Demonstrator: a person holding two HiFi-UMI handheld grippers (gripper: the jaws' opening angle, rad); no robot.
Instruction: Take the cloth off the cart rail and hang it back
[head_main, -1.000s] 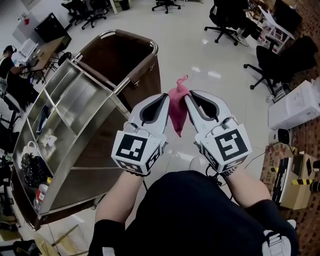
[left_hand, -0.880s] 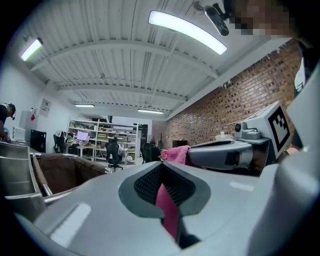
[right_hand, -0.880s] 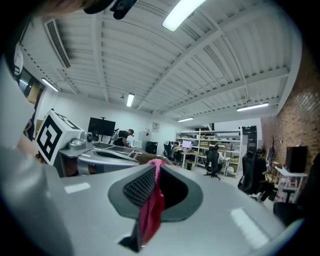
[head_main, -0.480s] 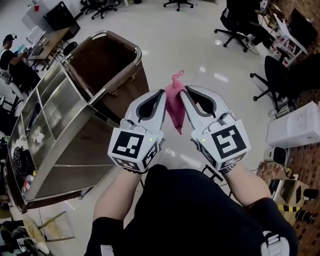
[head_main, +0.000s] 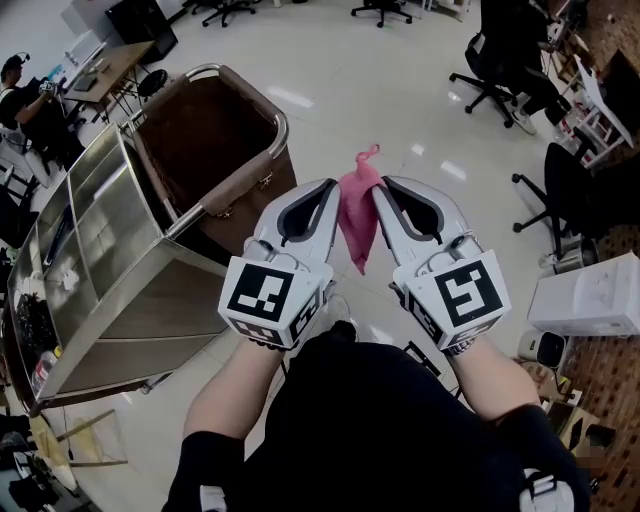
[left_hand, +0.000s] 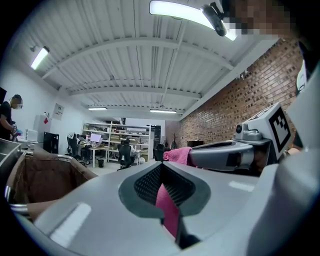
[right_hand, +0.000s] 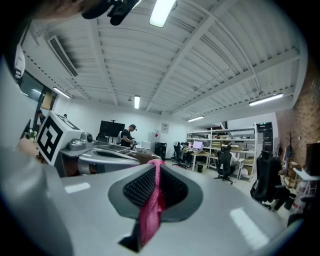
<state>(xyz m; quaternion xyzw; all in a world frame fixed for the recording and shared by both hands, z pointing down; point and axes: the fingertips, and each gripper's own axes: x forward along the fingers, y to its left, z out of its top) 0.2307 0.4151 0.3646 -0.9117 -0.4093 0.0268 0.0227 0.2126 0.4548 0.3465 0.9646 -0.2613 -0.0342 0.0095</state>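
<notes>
A pink cloth (head_main: 357, 207) hangs in the air between my two grippers, above the floor and to the right of the cart. My left gripper (head_main: 331, 190) is shut on the cloth's left side, and the cloth (left_hand: 168, 209) shows pinched between its jaws. My right gripper (head_main: 379, 190) is shut on the right side, with the cloth (right_hand: 149, 209) running down through its jaws. Both grippers point level, side by side. The cart's bent metal rail (head_main: 236, 72) rims a brown bag (head_main: 205, 130), to the left of the grippers and bare of cloth.
The steel cart (head_main: 95, 240) with tray shelves fills the left side. Office chairs (head_main: 500, 70) stand at the upper right, and a white box (head_main: 590, 295) sits at the right. A person sits at a desk (head_main: 95, 70) in the upper left corner.
Both grippers have travelled across the room together with the cloth still pinched. The cart sits a little further left in the head view, and the chairs have shifted right.
</notes>
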